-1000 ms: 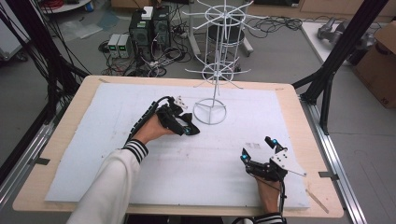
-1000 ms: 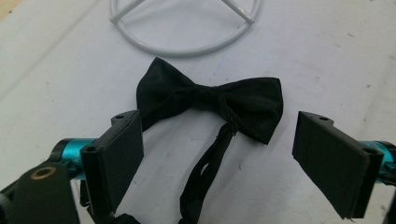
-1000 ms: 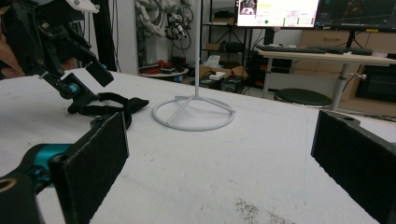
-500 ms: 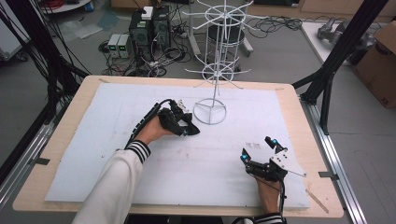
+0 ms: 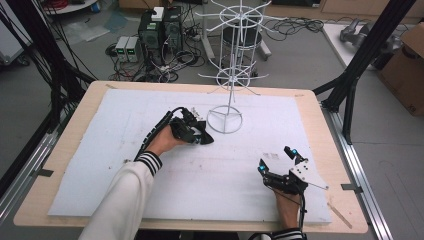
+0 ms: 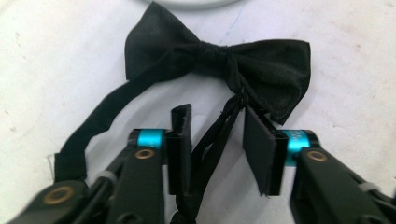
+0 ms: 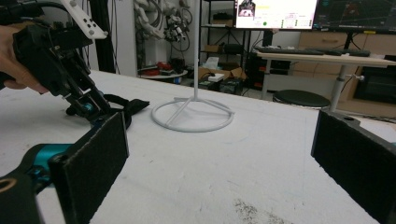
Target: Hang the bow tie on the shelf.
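Resting near the front edge of the white foam-covered tabletop (image 5: 100, 165), the right gripper (image 5: 276, 159) stands with its jaws spread wide and nothing between them. Farther in, the left gripper (image 5: 204, 136) hovers low over a black fabric bow tie (image 6: 219, 65) that lies flat on the tabletop. Its jaws have just been closing, and the bow tie's thin black strap (image 6: 212, 140) runs up between the pads; one pad seems to touch the strap, though the other stands apart, so the hold is not yet firm. Just beyond the bow tie sits the round base of a white wire display stand (image 5: 225, 120), upright toward the far side.
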The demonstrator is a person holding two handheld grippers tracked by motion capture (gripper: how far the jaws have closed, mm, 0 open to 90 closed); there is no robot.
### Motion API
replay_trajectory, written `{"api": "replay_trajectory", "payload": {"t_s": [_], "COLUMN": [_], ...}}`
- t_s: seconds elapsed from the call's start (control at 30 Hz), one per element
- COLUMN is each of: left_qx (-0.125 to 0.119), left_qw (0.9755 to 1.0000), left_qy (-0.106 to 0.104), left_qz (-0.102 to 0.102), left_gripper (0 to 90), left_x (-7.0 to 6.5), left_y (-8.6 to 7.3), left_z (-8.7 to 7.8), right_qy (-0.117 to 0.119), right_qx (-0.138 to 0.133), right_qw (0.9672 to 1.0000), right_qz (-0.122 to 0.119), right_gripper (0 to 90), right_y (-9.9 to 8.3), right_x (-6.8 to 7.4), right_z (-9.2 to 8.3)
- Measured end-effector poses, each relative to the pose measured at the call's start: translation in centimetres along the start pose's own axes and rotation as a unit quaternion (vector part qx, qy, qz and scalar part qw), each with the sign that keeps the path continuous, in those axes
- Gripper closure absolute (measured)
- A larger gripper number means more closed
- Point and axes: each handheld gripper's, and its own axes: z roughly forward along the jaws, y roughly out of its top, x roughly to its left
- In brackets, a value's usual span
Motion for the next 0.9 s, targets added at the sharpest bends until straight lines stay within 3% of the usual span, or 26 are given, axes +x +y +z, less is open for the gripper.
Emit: {"api": "replay_trajectory", "payload": {"t_s": [0.07, 0.27, 0.53, 0.7, 0.9], "left_qx": [0.002, 0.008, 0.013, 0.012, 0.009], "left_qw": [0.9998, 0.9997, 0.9997, 0.9995, 0.9995], "left_qy": [-0.018, -0.019, -0.014, -0.024, -0.024], "left_qz": [-0.006, -0.012, -0.011, -0.02, -0.016], "left_gripper": [70.2, 85.7, 87.0, 87.2, 87.4], "left_x": [0.11, 0.08, -0.09, 0.01, -0.33], "left_y": [-0.06, -0.02, 0.03, -0.03, 0.1], "left_z": [-0.07, -0.15, -0.2, -0.26, -0.56], "right_qy": [0.001, -0.001, -0.001, -0.001, -0.001], "right_qx": [0.0, 0.0, -0.001, 0.0, -0.001], "right_qw": [1.0, 1.0, 1.0, 1.0, 1.0], "right_qz": [0.001, 0.002, 0.003, 0.004, 0.004], "right_gripper": [3.0, 3.0, 3.0, 3.0, 3.0], "right_y": [0.0, 0.0, -0.01, 0.0, -0.01], "right_x": [0.01, 0.0, 0.0, 0.01, 0.02], "right_z": [0.0, -0.02, -0.01, -0.02, -0.02]}}
